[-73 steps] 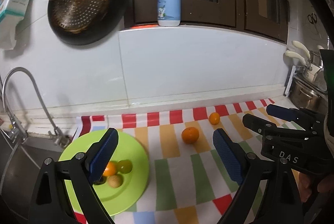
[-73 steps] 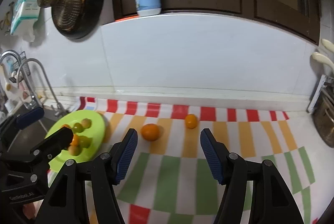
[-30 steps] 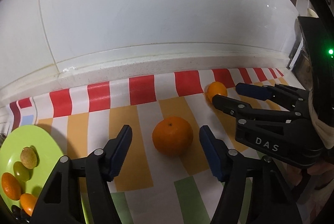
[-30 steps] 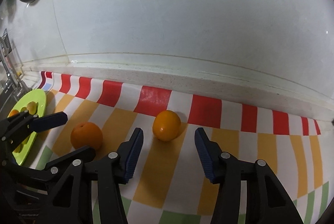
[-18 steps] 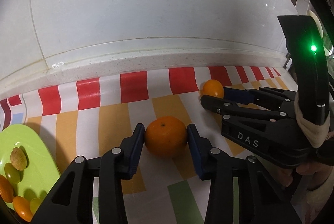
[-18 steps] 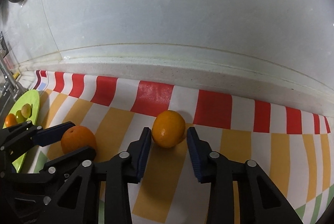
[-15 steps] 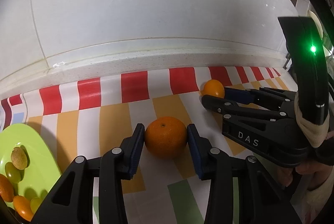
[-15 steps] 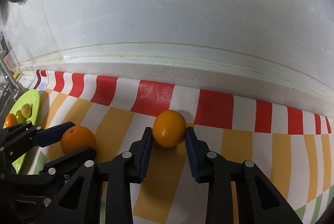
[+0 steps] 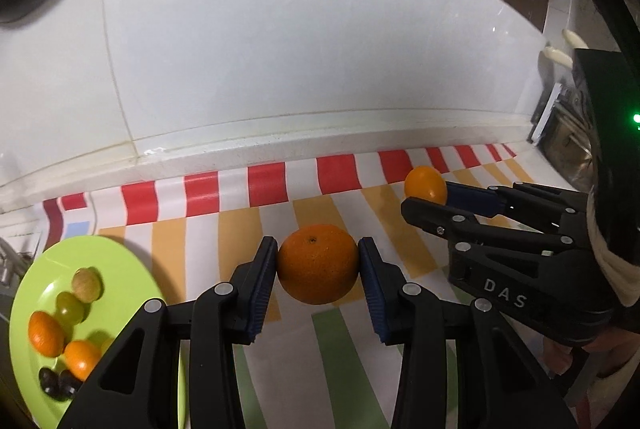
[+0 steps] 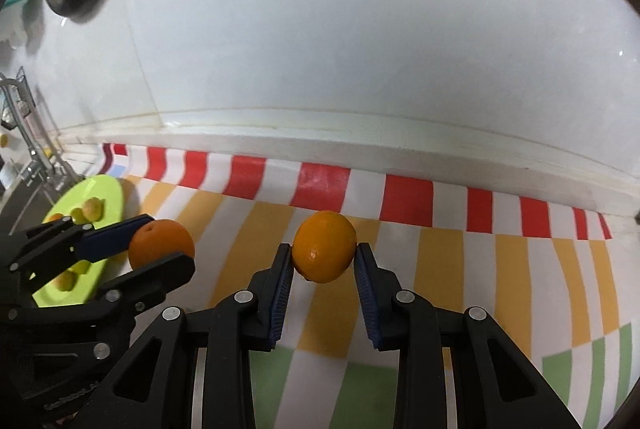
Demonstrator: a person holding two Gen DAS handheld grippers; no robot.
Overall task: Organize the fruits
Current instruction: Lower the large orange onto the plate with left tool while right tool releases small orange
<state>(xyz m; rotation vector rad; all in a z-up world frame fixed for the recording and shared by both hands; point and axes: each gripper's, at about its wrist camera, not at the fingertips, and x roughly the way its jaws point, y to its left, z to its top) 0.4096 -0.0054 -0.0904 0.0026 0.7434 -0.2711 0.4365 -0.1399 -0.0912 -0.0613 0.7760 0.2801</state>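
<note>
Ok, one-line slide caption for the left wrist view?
Left gripper clamps a mandarin above the striped mat; green plate of fruit at left.

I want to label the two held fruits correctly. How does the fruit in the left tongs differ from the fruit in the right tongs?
The orange in the left tongs is bigger, darker orange and rougher. The fruit in the right tongs is smaller, smoother and more yellow-orange. Both are round and gripped between blue pads.

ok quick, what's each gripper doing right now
left gripper: closed on the larger orange.
right gripper: closed on the smaller orange.
</note>
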